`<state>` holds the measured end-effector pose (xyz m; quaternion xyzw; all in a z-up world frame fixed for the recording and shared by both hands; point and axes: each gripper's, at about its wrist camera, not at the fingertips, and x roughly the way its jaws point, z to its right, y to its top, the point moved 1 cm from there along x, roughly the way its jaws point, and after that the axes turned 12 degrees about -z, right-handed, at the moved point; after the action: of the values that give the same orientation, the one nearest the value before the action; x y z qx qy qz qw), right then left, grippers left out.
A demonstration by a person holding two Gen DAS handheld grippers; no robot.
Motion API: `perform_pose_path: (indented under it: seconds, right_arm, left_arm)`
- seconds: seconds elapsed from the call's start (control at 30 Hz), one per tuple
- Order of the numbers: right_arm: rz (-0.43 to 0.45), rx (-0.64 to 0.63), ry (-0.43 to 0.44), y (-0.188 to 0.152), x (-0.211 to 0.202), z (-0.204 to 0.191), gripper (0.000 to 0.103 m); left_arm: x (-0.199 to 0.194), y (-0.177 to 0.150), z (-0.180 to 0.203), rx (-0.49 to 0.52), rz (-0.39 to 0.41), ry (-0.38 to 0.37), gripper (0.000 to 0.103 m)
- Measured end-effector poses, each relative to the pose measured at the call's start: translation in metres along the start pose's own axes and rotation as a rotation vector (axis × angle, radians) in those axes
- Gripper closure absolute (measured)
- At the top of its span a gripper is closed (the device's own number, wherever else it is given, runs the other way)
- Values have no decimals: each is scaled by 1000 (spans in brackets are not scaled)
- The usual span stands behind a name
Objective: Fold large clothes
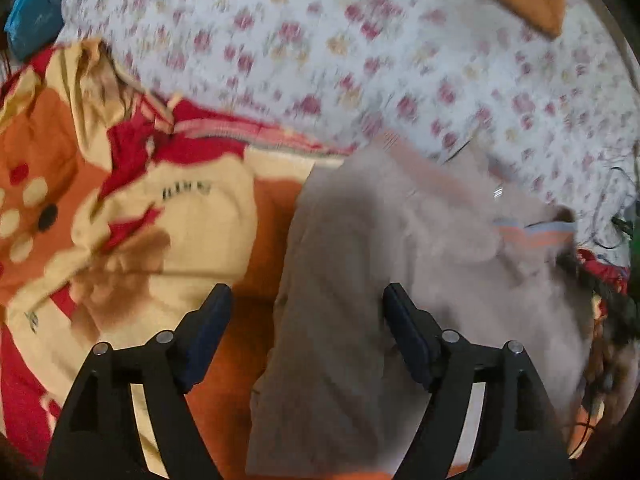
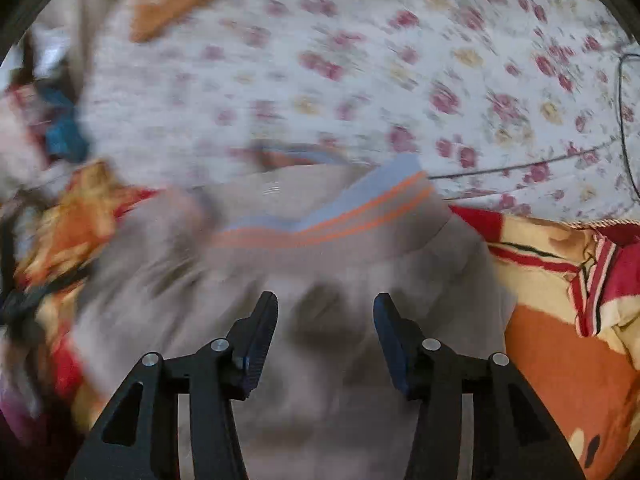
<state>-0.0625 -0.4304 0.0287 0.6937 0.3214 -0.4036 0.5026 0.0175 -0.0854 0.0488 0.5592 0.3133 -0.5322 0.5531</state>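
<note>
A flowery bed sheet [image 1: 360, 60] is lying under a grey top [image 1: 400, 260] that is stretching away from both grippers, with the left gripper [image 1: 307, 312] spreading wide over its edge and the right gripper [image 2: 326, 316] hanging half open, empty, above its middle.

floral bedsheet [image 1: 360, 60], orange-red blanket [image 1: 168, 208], grey garment [image 1: 360, 260]

Left gripper [image 1: 307, 300] and right gripper [image 2: 325, 306] alike — black linkage arms, silver rivets, dark-blue pads.
</note>
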Motion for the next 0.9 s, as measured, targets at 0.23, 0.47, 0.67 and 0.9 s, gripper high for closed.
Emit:
perform_pose_path:
  seconds: [0.23,0.47,0.67,0.9]
  right_arm:
    - [-33,91,49,16,9,-2,49]
    - [-49,-165,-14,20,16,-92,24]
    - [-182,-156,-28,29,61,-98,27]
    - [-17,-189,-67,31,31,-100,96]
  left_arm:
    - [3,7,-6,-4,-7,28,25]
    - [5,5,-10,-12,-18,15,25]
    - [2,9,-11,-22,-7,30,25]
    - [-14,8,-8,-6,36,30,25]
